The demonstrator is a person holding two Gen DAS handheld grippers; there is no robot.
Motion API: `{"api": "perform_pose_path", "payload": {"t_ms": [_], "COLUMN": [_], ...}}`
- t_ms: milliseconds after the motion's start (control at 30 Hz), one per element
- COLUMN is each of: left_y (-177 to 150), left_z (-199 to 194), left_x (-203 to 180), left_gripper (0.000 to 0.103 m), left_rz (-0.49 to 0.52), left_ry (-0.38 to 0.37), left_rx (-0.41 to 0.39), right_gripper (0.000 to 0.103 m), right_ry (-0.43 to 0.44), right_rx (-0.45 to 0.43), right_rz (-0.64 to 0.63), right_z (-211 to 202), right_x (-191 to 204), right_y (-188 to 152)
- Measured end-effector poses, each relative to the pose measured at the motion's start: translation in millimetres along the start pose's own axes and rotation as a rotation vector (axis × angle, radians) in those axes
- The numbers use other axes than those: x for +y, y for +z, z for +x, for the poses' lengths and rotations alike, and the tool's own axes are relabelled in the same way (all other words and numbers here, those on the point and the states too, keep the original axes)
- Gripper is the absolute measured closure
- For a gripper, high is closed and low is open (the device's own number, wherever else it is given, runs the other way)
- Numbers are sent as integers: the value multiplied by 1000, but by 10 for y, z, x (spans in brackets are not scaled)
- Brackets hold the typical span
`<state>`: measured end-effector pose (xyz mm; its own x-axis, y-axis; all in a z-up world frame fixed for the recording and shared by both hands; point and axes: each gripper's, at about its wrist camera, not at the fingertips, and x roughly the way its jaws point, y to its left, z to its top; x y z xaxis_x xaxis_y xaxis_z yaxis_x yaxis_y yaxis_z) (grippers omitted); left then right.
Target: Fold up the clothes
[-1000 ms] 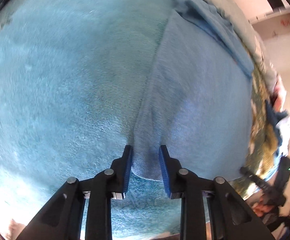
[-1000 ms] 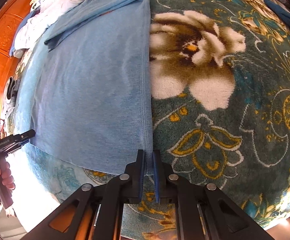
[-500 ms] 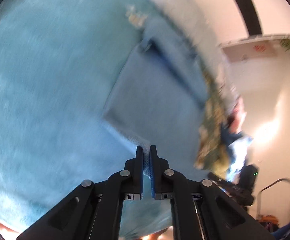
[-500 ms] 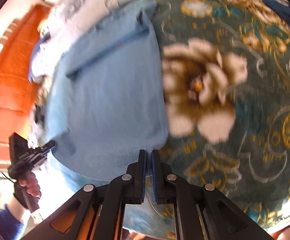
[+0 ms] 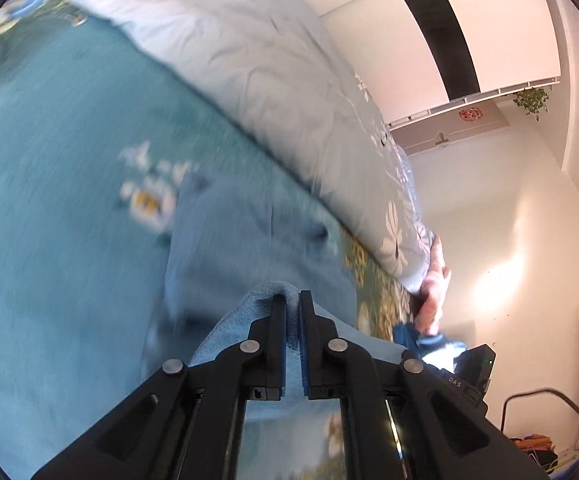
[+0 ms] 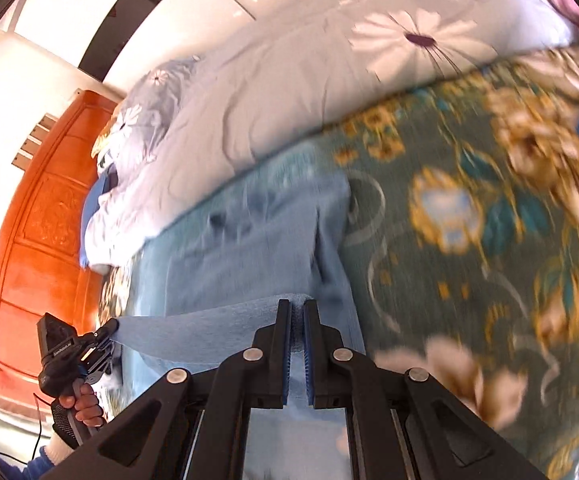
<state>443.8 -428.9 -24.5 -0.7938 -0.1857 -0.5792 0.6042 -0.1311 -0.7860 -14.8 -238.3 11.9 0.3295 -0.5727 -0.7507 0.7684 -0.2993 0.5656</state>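
Note:
A light blue garment lies on a teal floral blanket. My left gripper is shut on the garment's near hem corner and holds it lifted above the rest of the cloth. My right gripper is shut on the other hem corner of the garment. The lifted hem stretches taut from it to the left gripper, seen at the left of the right wrist view. Both views are motion-blurred.
A pale grey floral duvet is bunched along the far side of the blanket. An orange wooden headboard stands at the left. White walls and a wardrobe lie beyond the bed.
My left gripper shut on the hem corner. Both grippers lifted the hem off the blanket and carried it forward over the garment, toward the duvet.

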Motion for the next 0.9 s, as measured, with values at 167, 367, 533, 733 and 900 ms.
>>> {"api": "perform_pose_path", "payload": {"t_ms": [167,367,533,733,900], "left_y": [422,684,809,890,1005], "left_z": [303,683,884,946,717], "left_x": [63,187,373,372,160], "left_gripper": [98,98,98,77,41], "left_rz": [-10,-29,-85,-108,-61], "left_ry": [30,55,75,66,17], "left_rx": [7,33,62,71,-20], "right_gripper": [97,97,96,93,51], "right_ry": [-24,-61,-91,-153,-182], "right_rx": [-10,9,41,36,-41], "right_rz": [1,30,42,17,-21], "right_z": [298,758,1067,1220,1090], "right_x": [105,111,83,101,185], "right_y": [393,742,925,982,995]}}
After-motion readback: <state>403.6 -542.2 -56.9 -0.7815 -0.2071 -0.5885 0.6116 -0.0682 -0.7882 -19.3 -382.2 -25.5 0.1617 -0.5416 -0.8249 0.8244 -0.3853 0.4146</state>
